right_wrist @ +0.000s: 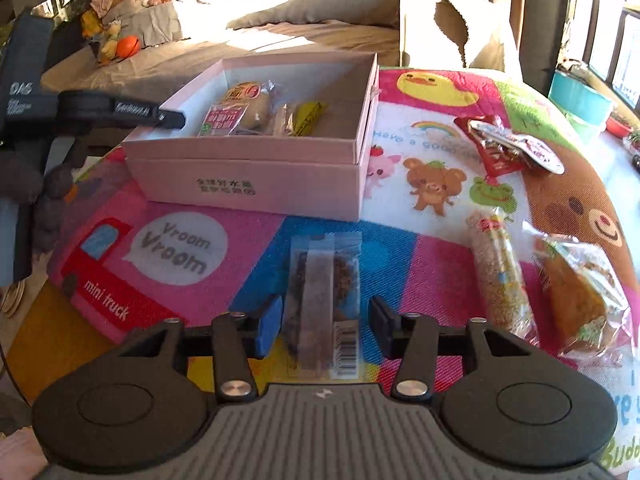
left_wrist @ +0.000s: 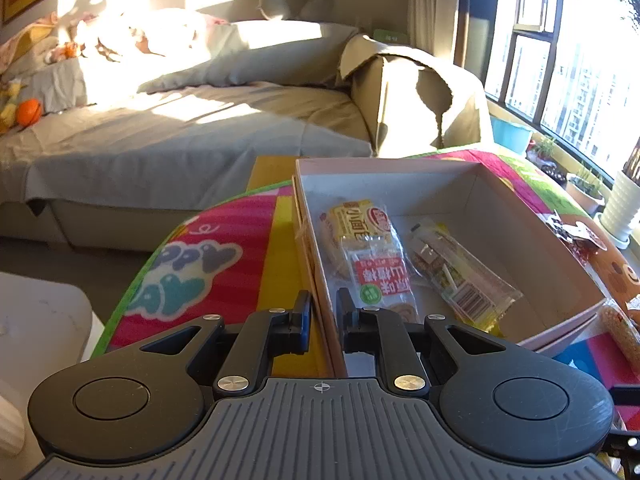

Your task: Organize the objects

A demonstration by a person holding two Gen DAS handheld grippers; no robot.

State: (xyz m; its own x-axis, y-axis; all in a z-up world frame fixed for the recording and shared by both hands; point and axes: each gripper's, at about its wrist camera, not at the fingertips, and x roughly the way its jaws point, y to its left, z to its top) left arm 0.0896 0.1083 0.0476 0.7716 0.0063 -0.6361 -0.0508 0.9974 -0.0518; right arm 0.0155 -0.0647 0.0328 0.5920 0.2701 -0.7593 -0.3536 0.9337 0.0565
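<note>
A pink open box (right_wrist: 248, 176) stands on the colourful mat; it also shows in the left wrist view (left_wrist: 472, 184). Inside lie a bread packet with a red label (left_wrist: 372, 256) and a clear snack packet (left_wrist: 464, 276). My left gripper (left_wrist: 322, 316) is shut on the box's left wall, one finger inside, one outside; it also shows in the right wrist view (right_wrist: 168, 117). My right gripper (right_wrist: 324, 324) is open, its fingers on either side of a clear packet of dark snack (right_wrist: 324, 300) lying flat on the mat.
On the mat to the right lie a long grain bar packet (right_wrist: 500, 276), a wrapped pastry (right_wrist: 580, 300) and a red sachet packet (right_wrist: 508, 148). A sofa (left_wrist: 180, 120) stands behind the table. Pots (left_wrist: 624, 204) line the window sill at right.
</note>
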